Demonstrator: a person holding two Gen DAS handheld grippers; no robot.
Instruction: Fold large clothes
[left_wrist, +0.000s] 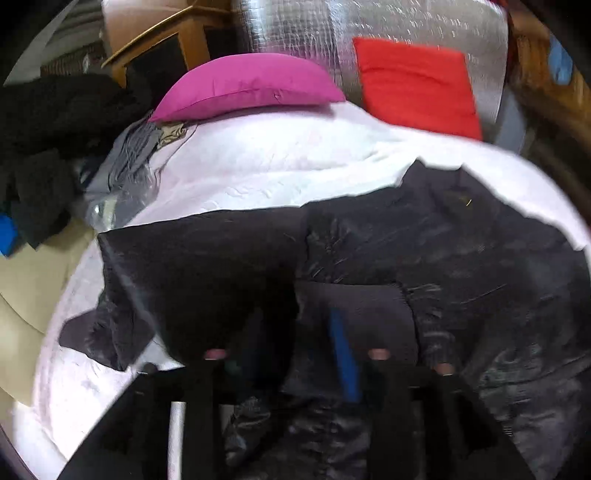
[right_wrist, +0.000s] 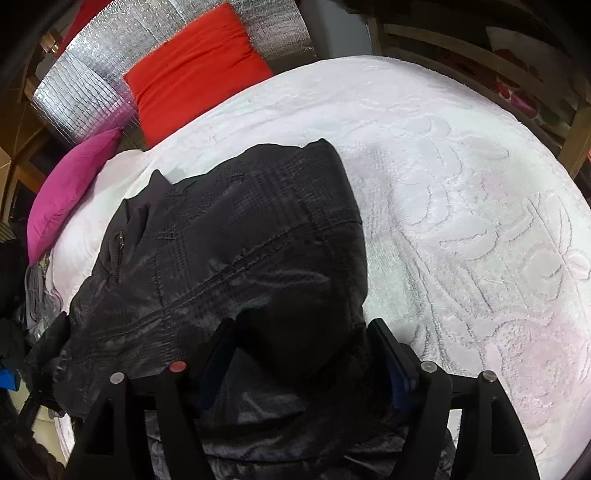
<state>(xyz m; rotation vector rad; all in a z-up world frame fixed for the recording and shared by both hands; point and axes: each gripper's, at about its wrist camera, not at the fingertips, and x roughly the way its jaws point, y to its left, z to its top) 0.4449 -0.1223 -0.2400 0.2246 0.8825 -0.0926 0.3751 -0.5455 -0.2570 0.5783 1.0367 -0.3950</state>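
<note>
A dark pile of clothes (left_wrist: 55, 122) sits at the left, then a pink cushion (left_wrist: 247, 86) and a red cushion (left_wrist: 417, 85). The black jacket (right_wrist: 229, 236) lies spread on the white bedspread (right_wrist: 461, 184). The left gripper (left_wrist: 295, 332) hovers part-open over it, gripping nothing I can make out. The right gripper (right_wrist: 303, 339) stands wide with jacket fabric bunched between its fingers; whether it pinches, I cannot tell.

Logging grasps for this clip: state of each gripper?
Left gripper: cannot tell, blurred; dark jacket beneath.
Right gripper: open, fingers astride a jacket fold, no visible squeeze.
</note>
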